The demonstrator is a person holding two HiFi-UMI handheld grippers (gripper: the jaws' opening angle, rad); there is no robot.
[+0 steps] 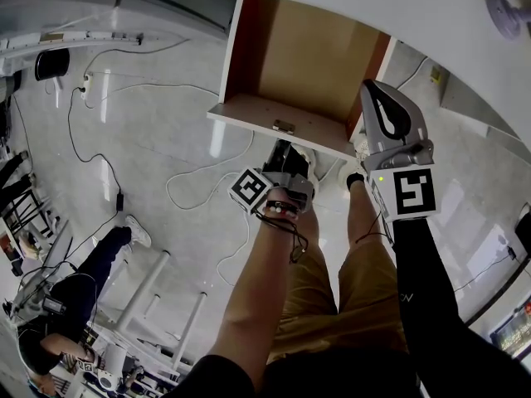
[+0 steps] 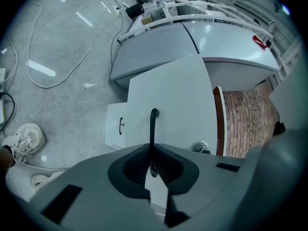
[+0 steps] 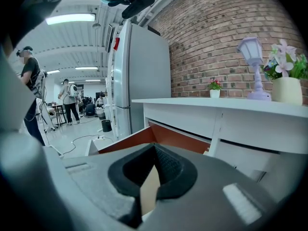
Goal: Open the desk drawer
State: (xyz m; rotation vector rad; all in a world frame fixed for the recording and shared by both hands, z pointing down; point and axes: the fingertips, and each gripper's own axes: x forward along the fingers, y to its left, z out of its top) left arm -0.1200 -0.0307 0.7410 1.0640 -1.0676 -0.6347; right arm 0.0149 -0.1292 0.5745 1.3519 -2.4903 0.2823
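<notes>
Grey left tongs: we are gripping the black handle, with the jaws closed tight on the bar that runs between the pads.
Right tongs: we are holding these with the jaws together and nothing in them, their tips hanging just beside the drawer's right wall.
Drawer: it is standing well out from under the white desk, showing its bare brown inside, with its white front facing us.
Lock: it is sitting on the front, just beside the handle.
Desktop: we are seeing a lilac lamp and a pot of flowers standing near each other.
Floor: cables are trailing across it.
</notes>
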